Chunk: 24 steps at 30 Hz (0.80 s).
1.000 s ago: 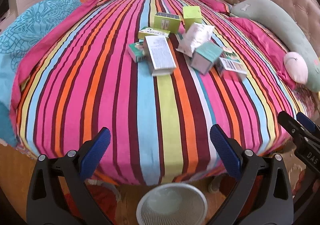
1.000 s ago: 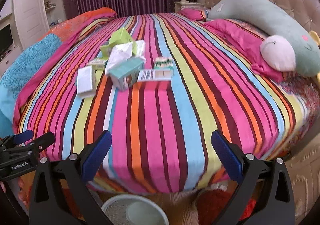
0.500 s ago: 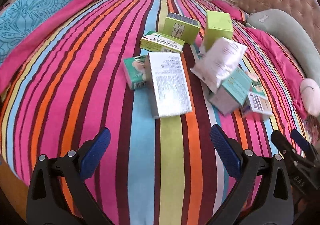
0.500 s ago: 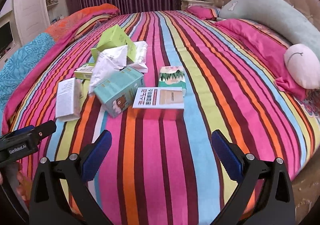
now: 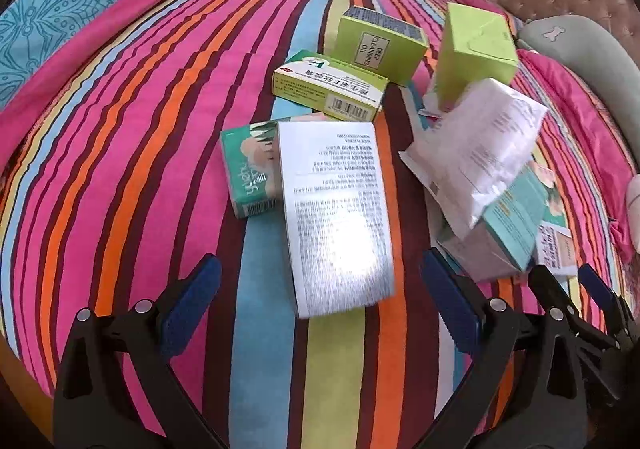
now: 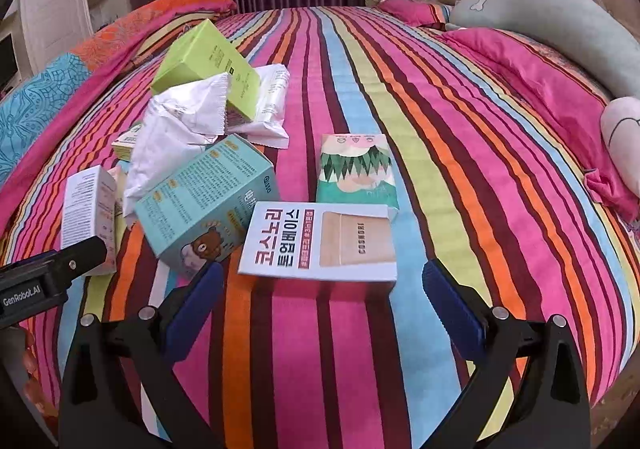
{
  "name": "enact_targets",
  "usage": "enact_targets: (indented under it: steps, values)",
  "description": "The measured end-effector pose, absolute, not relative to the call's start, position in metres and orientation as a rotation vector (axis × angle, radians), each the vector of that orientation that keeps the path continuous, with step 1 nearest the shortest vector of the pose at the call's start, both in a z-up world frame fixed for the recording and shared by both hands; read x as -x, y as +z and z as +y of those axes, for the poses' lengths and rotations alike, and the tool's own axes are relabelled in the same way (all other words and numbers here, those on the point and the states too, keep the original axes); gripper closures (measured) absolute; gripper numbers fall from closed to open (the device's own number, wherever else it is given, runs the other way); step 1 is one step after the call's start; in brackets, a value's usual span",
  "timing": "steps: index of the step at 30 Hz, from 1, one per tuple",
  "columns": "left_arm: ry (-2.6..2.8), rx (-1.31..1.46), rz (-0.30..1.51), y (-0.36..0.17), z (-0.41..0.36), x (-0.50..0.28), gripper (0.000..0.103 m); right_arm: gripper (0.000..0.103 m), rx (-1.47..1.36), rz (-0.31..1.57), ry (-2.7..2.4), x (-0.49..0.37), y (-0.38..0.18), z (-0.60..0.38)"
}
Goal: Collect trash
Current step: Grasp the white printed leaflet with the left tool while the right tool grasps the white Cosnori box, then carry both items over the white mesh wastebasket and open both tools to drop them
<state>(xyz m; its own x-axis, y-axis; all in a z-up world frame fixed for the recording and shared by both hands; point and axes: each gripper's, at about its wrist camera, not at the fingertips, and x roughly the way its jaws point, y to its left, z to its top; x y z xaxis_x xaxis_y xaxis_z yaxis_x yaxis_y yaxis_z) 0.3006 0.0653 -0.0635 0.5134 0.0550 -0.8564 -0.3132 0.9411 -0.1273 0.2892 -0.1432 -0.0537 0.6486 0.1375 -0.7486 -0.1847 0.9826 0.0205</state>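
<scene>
the left hand-held gripper (image 5: 320, 305) hovered with jaws spread and empty over the near end of a long white printed cardboard box (image 5: 334, 215) lying flat on the striped bed (image 5: 120, 169), its long axis pointing away from the gripper, while the right hand-held gripper (image 6: 320, 303) hovered likewise spread and empty before a flat white korean-lettered box (image 6: 320, 243) lying crosswise.

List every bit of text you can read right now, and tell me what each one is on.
"DEEP CLEANSING OIL": green box.
"COSNORI": flat white box; its large Korean lettering is clear too.
"GenRobot.AI": left gripper, seen from the right wrist.
Fine print on the tall white box and the teal bear box: too small.
</scene>
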Motion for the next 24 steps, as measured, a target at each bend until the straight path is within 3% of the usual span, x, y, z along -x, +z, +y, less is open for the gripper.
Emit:
enact_targets:
  steps: [4, 6, 8, 10, 11, 12, 24]
  values:
    - [0.239, 0.295, 1.02, -0.067, 0.066, -0.305, 0.012, 0.008, 0.06, 0.855, 0.173, -0.296, -0.059, -0.141]
    - [0.241, 0.296, 1.029, -0.069, 0.068, -0.307, 0.03, 0.008, 0.059, 0.858, 0.167, -0.301, -0.06, -0.14]
    - [0.251, 0.292, 1.039, -0.072, 0.068, -0.308, 0.036, 0.009, 0.061, 0.86, 0.158, -0.305, -0.062, -0.14]
    - [0.245, 0.283, 1.039, -0.072, 0.068, -0.307, 0.051, 0.01, 0.067, 0.867, 0.153, -0.309, -0.064, -0.139]
    - [0.238, 0.28, 1.038, -0.072, 0.067, -0.307, 0.055, 0.018, 0.063, 0.88, 0.166, -0.311, -0.066, -0.139]
    - [0.233, 0.273, 1.039, -0.072, 0.067, -0.307, 0.057, 0.027, 0.06, 0.889, 0.173, -0.312, -0.067, -0.139]
    - [0.167, 0.274, 1.006, -0.055, 0.072, -0.269, 0.058, 0.028, 0.018, 0.886, 0.214, -0.284, -0.045, -0.157]
